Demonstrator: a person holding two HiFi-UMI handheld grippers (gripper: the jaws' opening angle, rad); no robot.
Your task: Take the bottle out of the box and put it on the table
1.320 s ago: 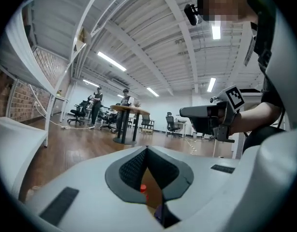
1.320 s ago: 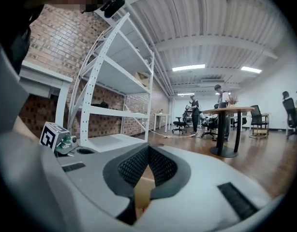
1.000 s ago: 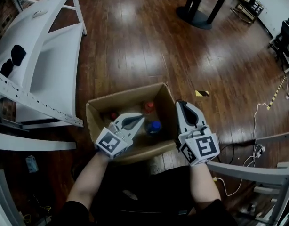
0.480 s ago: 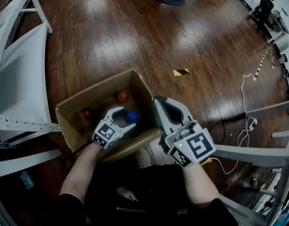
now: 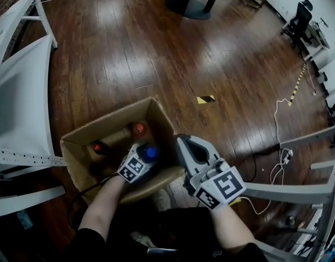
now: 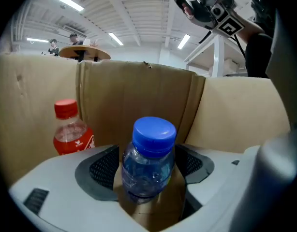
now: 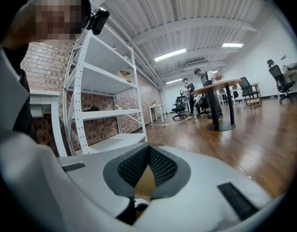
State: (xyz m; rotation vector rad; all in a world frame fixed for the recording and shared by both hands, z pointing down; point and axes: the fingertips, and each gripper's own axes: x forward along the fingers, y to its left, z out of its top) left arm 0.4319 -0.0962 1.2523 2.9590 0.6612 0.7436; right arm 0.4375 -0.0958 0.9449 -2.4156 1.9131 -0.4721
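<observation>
The cardboard box (image 5: 107, 120) sits open on the wooden floor (image 5: 156, 48) in the lower left of the head view. The left gripper (image 6: 149, 154) is down inside it. Its fingers (image 6: 104, 168) are spread and have just been opening, with the blue-capped bottle (image 6: 153, 134) upright between them. The pads flank the bottle's shoulders closely, but no squeeze shows. In the left gripper view a red-capped bottle (image 6: 71, 129) stands to the left, against the box's far wall. From above a second red cap (image 5: 97, 147) shows deeper in the box, to the left.

The right gripper (image 7: 148, 151) hangs just outside the box's right wall, in the lower centre of the head view. Its fingers are pressed together at the tips and pinch nothing — white shelving (image 7: 105, 105) rises behind them.
</observation>
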